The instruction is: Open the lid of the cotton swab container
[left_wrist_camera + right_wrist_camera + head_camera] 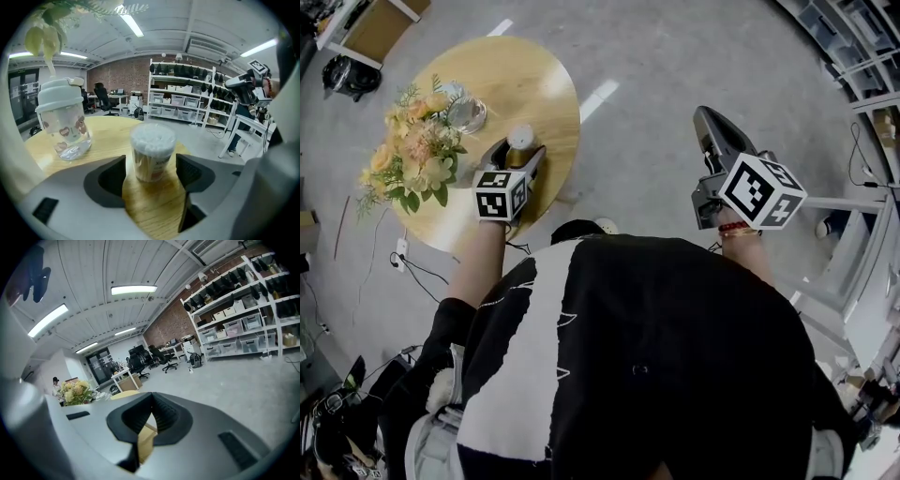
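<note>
Cotton swab container (152, 152) stood lid-on near right edge of table (154, 211), untouched between fully spread jaws of left gripper (152, 169), probably to steady it; right gripper (151, 416) closed on nothing, off table at right

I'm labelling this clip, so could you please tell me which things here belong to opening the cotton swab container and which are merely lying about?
For the job: cotton swab container, lid on; left gripper, jaws open either side of it; right gripper, jaws shut, empty, away from the table.
Lying about: bear-print cup and flowers, both on the table.
</note>
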The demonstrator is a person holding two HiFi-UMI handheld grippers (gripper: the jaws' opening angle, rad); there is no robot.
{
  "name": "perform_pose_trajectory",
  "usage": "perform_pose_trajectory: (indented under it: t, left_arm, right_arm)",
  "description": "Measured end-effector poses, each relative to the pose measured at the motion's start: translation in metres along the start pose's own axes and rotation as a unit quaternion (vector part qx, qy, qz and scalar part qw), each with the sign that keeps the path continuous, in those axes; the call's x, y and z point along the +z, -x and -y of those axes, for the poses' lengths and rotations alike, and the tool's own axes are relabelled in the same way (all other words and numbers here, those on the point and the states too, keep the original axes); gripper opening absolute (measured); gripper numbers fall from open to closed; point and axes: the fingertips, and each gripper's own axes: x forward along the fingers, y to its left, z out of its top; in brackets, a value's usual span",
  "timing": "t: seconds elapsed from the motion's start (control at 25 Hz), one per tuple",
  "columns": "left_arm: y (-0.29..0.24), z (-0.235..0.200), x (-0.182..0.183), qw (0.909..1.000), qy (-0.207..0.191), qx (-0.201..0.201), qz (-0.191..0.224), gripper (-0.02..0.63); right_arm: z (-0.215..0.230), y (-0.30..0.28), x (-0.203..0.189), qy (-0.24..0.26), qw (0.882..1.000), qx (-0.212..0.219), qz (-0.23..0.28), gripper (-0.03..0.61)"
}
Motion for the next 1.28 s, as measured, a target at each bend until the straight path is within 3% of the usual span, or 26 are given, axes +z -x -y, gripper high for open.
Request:
perform_pose_trajectory:
  t: [0.6,0.84,1.28]
  left_arm:
    - [-0.001,0.011,0.007,0.9989,-0.005,-0.046,-0.004,0.345]
    - [-0.005,0.008,0.002,0.9991,-0.015,-0.037,-0.018,0.337]
    - [-0.006,0.002,0.009,0.9998,0.001,-0.019,0.001,0.291]
  right_arm:
    - [0.000,-0.001,-0.004,0.003,1.000,-0.014,-0.007,0.005]
    - [-0.001,-0.001,-0.003,0.004,1.000,-0.016,-0.006,0.005]
    - [0.001,0.004,-0.006,0.002,1.000,-0.020,-0.008,0.005]
